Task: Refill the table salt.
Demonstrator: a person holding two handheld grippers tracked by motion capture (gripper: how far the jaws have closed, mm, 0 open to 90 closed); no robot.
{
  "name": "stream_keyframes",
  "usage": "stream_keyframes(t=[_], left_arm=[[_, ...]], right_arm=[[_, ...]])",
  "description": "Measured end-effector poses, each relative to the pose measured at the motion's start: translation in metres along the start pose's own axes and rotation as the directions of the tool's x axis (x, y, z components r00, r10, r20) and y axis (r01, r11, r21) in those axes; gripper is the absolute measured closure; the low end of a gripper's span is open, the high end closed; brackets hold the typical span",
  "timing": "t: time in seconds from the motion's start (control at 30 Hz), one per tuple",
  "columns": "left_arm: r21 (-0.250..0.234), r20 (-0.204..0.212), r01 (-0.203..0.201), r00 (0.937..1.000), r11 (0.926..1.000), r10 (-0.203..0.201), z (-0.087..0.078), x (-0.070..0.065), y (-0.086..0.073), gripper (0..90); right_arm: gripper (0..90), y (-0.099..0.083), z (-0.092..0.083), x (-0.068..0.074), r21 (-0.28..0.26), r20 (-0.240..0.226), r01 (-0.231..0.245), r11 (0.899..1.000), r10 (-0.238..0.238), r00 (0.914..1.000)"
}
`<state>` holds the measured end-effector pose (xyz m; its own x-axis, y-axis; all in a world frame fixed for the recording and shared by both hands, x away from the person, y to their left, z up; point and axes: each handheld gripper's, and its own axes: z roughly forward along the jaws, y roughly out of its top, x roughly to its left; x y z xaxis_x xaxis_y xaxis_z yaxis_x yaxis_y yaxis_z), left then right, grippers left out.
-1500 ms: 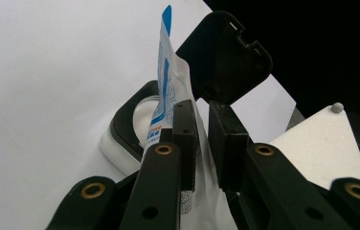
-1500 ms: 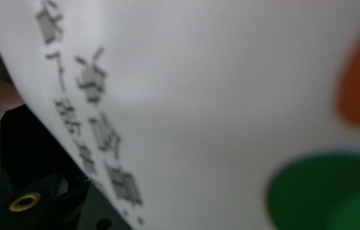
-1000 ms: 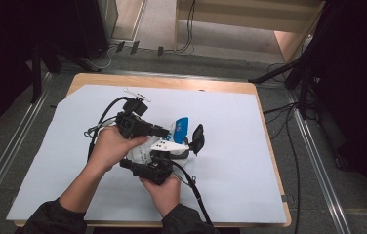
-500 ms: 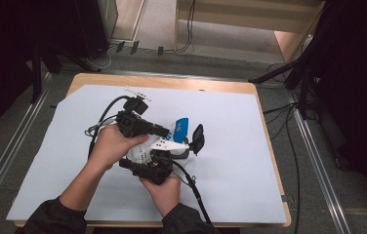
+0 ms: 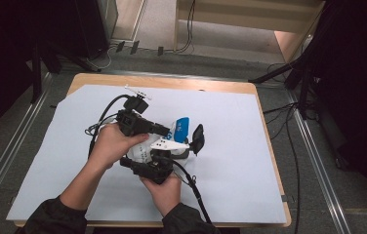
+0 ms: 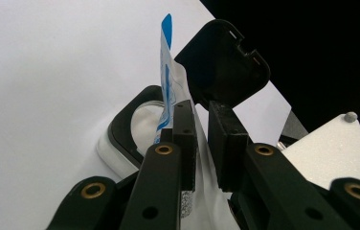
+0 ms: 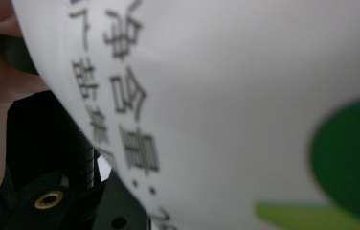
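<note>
A white refill pouch (image 5: 180, 128) with a blue top is held between both hands over a white container (image 5: 185, 154) with a black rim and an open black flip lid (image 5: 197, 138). My left gripper (image 5: 166, 130) is shut on the pouch's upper part. In the left gripper view the pouch (image 6: 167, 72) runs down between the nearly closed jaws, with the lid (image 6: 221, 62) just beyond. My right gripper (image 5: 158, 160) holds the pouch from below and its jaws have just been closing on it. The printed pouch (image 7: 226, 96) lies across the right gripper view, against one finger (image 7: 86, 158).
A white sheet (image 5: 230, 161) covers the wooden table (image 5: 196, 84). Cables trail from both grippers across the sheet (image 5: 191, 187). Dark stands and floor cables surround the table on the right (image 5: 298, 97). A metal rail (image 5: 6, 156) runs along the left side.
</note>
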<state>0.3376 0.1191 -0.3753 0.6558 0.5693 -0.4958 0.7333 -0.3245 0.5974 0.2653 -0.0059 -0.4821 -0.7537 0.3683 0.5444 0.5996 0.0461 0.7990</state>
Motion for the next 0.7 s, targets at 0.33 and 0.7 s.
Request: stream_keyframes(t=[0.33, 0.7], left_arm=[[0.003, -0.021, 0.001, 0.9998, 1.0000, -0.001, 0.0013, -0.0002, 0.0005, 82.8], [0.007, -0.023, 0.007, 0.9997, 1.0000, -0.007, 0.0021, -0.0005, 0.0012, 83.1]], right_arm=[[59.0, -0.0013, 0.0017, -0.0017, 0.008, -0.010, -0.006, 1.000, 0.006, 0.9999], [65.7, -0.0014, 0.0005, -0.0020, 0.002, -0.012, -0.017, 1.000, 0.017, 0.9998]])
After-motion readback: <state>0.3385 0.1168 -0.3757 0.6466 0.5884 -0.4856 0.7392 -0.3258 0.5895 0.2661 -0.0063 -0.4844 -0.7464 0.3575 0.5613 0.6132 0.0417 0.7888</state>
